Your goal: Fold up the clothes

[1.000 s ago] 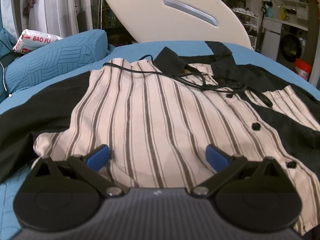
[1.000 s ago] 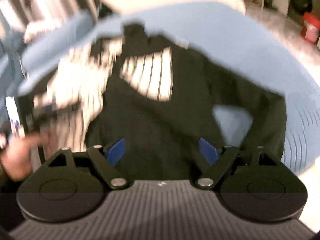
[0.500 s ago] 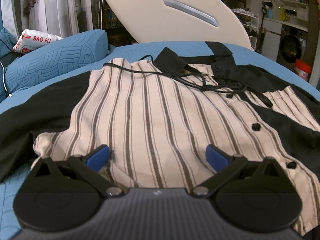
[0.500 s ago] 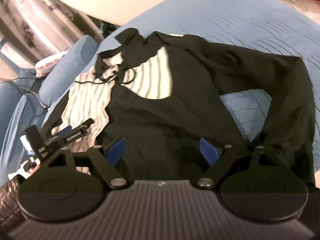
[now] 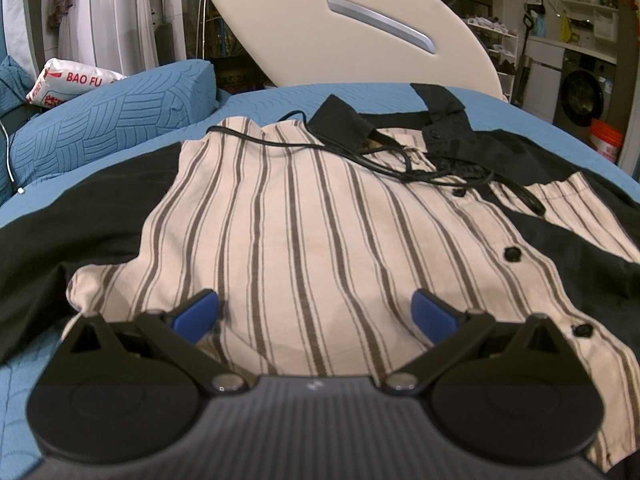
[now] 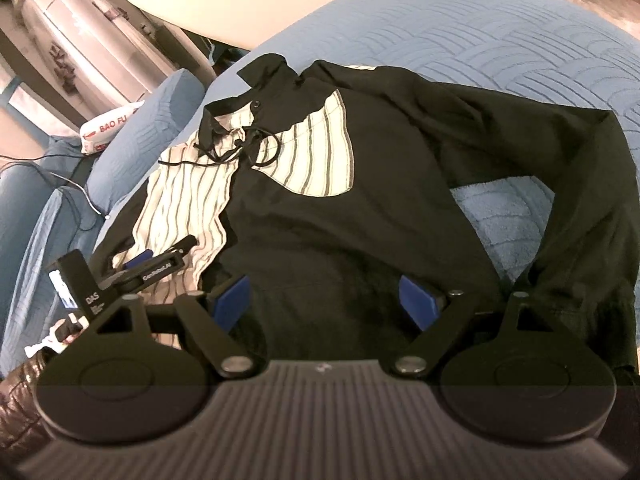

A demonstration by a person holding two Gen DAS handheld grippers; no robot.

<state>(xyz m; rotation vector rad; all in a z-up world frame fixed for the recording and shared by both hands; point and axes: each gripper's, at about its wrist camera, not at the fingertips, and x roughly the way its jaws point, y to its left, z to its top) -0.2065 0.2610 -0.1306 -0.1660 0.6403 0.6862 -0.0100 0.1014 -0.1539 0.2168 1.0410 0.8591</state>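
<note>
Blue quilted bedding (image 5: 400, 94) spreads across the whole scene, with a cream headboard (image 5: 320, 28) leaning up behind it and a matching blue pillow (image 5: 112, 120) off to one side. Laid out on the bed is the shirt (image 5: 304, 232), half pale with dark stripes, half solid black, buttons running down its front and a thin black cord (image 5: 360, 160) tangled near the collar. From the right wrist view, the shirt's black sleeve (image 6: 580, 208) bends out and back, leaving a patch of blue cover showing inside the loop.

Left gripper (image 5: 316, 312) sits low over the striped panel near the hem, jaws spread wide, nothing between the blue pads (image 5: 196, 314). Right gripper (image 6: 324, 300) hovers over the black half near the lower edge, jaws likewise wide apart and holding nothing. In that same view the left gripper (image 6: 156, 264) shows at the far side, resting at the striped hem. A washing machine (image 5: 580, 96) stands in the background beside an orange bucket (image 5: 606, 142).
</note>
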